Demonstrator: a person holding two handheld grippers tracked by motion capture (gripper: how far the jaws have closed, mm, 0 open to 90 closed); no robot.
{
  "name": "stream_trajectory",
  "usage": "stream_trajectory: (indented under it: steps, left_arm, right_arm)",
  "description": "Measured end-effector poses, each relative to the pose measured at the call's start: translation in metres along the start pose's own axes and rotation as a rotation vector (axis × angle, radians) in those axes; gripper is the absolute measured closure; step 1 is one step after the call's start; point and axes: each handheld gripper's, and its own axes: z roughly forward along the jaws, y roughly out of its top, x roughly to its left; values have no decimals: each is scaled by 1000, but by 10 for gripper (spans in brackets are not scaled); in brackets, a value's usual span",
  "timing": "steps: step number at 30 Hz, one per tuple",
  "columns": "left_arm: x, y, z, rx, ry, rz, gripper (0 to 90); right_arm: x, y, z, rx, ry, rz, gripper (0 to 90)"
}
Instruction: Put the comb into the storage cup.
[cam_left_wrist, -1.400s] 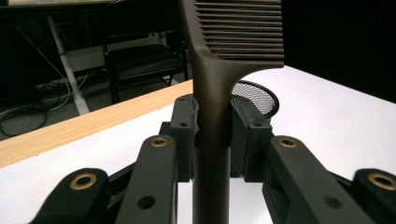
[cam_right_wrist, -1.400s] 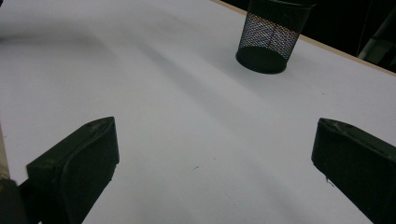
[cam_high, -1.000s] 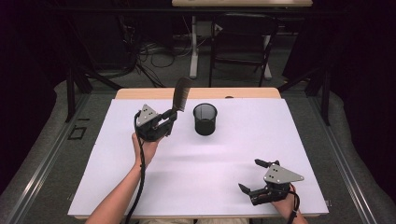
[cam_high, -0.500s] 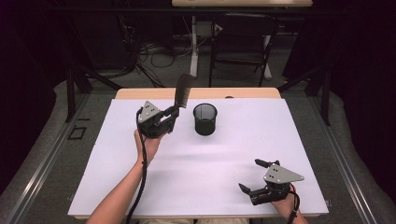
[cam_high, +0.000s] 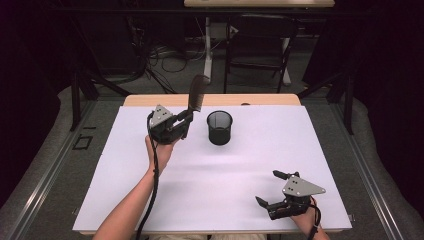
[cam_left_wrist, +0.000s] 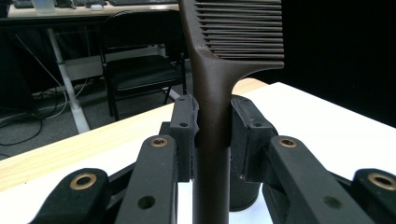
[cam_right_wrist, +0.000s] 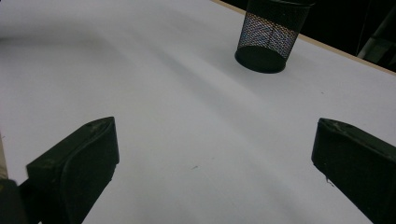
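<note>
1. The left gripper (cam_high: 186, 119) is up off the desk (cam_high: 125, 190) at its far left, its jaws clamped on the handle of a dark comb (cam_left_wrist: 219, 93), which stands almost upright with the teeth at the top

2. In the left gripper view the two pads (cam_left_wrist: 183, 126) press flat on either side of the handle, just below where it flares into the toothed part (a sensible spot, I'd say, since the handle is the thick, plain part)

3. The comb looks like hard plastic: light, stiff, a bit slick. I'd guess it could swivel between the pads if knocked, but it won't bend or crush; the thin teeth are the only delicate part and are best left alone

4. The black mesh cup (cam_high: 220, 127) stands upright on the white desk just to the right of the comb, near but apart from it, its mouth open. It looks light too, and I reckon a nudge at the rim could tip it

5. The right gripper (cam_high: 274, 189) rests low at the near right corner, well apart from the cup, jaws spread wide with nothing between them
</note>
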Motion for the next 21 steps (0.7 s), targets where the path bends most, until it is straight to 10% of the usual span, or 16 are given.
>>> stream_trajectory:
  steps: [21]
  left_arm:
    - [0, 10, 8, -17, -6, -8, 724]
  right_arm:
    - [-1, 0, 0, 1, -3, 4, 4]
